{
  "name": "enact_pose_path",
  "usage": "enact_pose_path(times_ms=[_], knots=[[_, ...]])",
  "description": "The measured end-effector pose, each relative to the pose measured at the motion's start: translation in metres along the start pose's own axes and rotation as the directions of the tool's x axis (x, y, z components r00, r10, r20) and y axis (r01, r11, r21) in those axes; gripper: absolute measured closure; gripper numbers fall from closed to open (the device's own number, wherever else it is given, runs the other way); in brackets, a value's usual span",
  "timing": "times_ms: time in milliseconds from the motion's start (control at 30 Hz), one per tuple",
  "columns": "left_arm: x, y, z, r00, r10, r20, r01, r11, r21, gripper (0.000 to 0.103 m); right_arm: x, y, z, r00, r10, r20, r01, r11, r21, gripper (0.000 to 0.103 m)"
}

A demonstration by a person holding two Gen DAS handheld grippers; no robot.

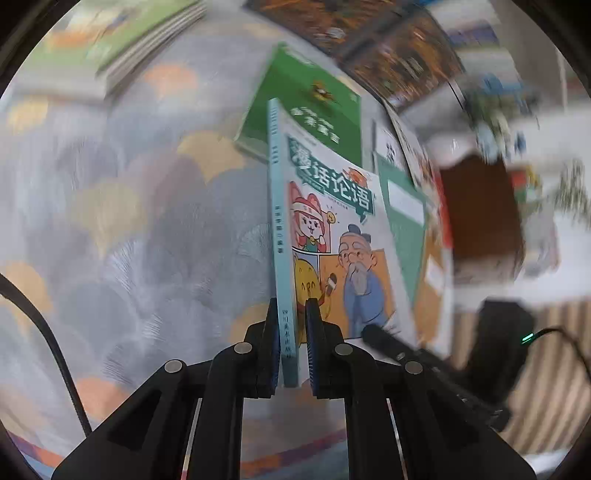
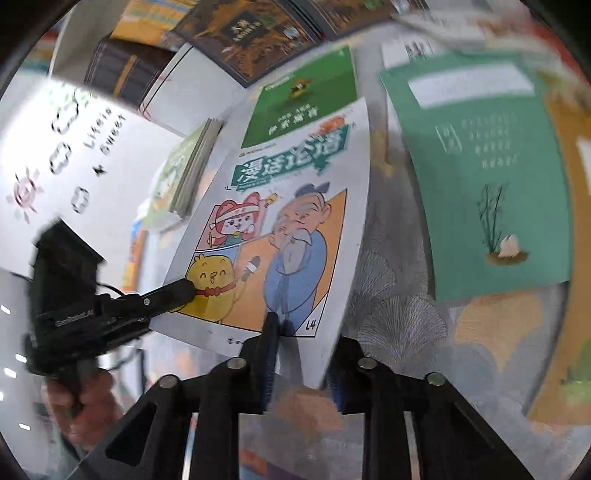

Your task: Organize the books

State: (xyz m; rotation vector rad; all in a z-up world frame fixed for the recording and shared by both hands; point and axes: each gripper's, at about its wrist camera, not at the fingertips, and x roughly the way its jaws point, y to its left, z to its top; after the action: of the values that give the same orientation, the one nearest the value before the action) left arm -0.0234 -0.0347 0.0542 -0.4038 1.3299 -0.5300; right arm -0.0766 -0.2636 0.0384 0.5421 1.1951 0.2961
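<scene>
The cartoon book (image 1: 332,236), with a bearded old man, a yellow chick and a pink-haired figure on its cover, is lifted clear of the patterned cloth (image 1: 122,236) and held by both grippers at once. The left gripper (image 1: 291,354) is clamped tight on the book's pale blue spine near its lower end, one pad on each side of the spine, so the left wrist view looks straight along the spine edge with the cover falling away to the right. The right gripper (image 2: 295,354) is closed on the book's bottom edge: its left finger (image 2: 267,343) lies against the cover just under the old man's robe, while the other finger is behind the cover, which hides it. In the right wrist view the left gripper (image 2: 184,291) reaches in from the left of the book, and a hand (image 2: 85,406) grips its handle below. Beyond the book's top edge a bright green book (image 2: 303,99) lies flat on the cloth, with dark brown books (image 2: 243,33) further past it. To the right of the held book lies a teal book (image 2: 480,177) with a small plant drawing. To its left sits a stack of thin green booklets (image 2: 188,173)
</scene>
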Motion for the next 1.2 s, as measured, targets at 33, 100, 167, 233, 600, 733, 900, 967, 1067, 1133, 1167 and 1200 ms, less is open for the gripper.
enact_pose_path(times_ms=[33, 100, 167, 233, 600, 733, 900, 967, 1067, 1133, 1167, 1200], knots=[[-0.004, -0.003, -0.001, 1.000, 0.003, 0.010, -0.003, 0.999, 0.031, 0.094, -0.003, 0.008, -0.003, 0.999, -0.040, 0.016, 0.040, 0.998, -0.040, 0.082], [-0.012, -0.006, -0.002, 1.000, 0.000, 0.028, -0.002, 0.996, 0.085, 0.094, -0.007, 0.024, -0.007, 0.995, -0.091, 0.037, 0.095, 0.990, -0.107, 0.082], [-0.020, -0.006, 0.000, 0.999, -0.031, 0.039, 0.026, 0.994, 0.110, 0.094, -0.012, 0.041, -0.012, 0.990, -0.130, 0.058, 0.138, 0.976, -0.170, 0.082], [-0.028, 0.000, 0.004, 0.997, -0.074, 0.039, 0.069, 0.991, 0.117, 0.093, -0.017, 0.055, -0.016, 0.986, -0.147, 0.073, 0.159, 0.966, -0.202, 0.082], [-0.094, 0.041, 0.038, 0.980, -0.144, 0.137, 0.119, 0.977, 0.177, 0.091, -0.011, 0.137, 0.003, 0.979, -0.125, 0.162, 0.161, 0.958, -0.236, 0.082], [-0.122, 0.078, 0.065, 0.972, -0.113, 0.205, 0.081, 0.984, 0.158, 0.091, 0.023, 0.183, 0.033, 0.983, -0.087, 0.159, 0.130, 0.949, -0.286, 0.082], [-0.146, 0.134, 0.107, 0.961, -0.070, 0.268, 0.044, 0.994, 0.104, 0.091, 0.076, 0.237, 0.067, 0.988, -0.066, 0.140, 0.112, 0.930, -0.349, 0.081], [-0.150, 0.156, 0.123, 0.957, -0.046, 0.286, 0.023, 0.996, 0.084, 0.091, 0.100, 0.254, 0.083, 0.990, -0.062, 0.123, 0.103, 0.926, -0.364, 0.080], [-0.150, 0.184, 0.148, 0.952, -0.039, 0.302, 0.027, 0.999, 0.043, 0.091, 0.130, 0.269, 0.104, 0.994, -0.060, 0.091, 0.088, 0.930, -0.356, 0.080], [-0.148, 0.199, 0.159, 0.949, -0.043, 0.312, 0.037, 0.999, 0.027, 0.091, 0.144, 0.276, 0.116, 0.994, -0.064, 0.085, 0.090, 0.934, -0.346, 0.080], [-0.147, 0.203, 0.163, 0.948, -0.043, 0.316, 0.038, 0.999, 0.023, 0.091, 0.149, 0.279, 0.120, 0.994, -0.069, 0.085, 0.094, 0.933, -0.348, 0.079], [-0.146, 0.207, 0.166, 0.947, -0.042, 0.319, 0.038, 0.999, 0.019, 0.092, 0.155, 0.282, 0.126, 0.993, -0.077, 0.086, 0.102, 0.931, -0.350, 0.079]])
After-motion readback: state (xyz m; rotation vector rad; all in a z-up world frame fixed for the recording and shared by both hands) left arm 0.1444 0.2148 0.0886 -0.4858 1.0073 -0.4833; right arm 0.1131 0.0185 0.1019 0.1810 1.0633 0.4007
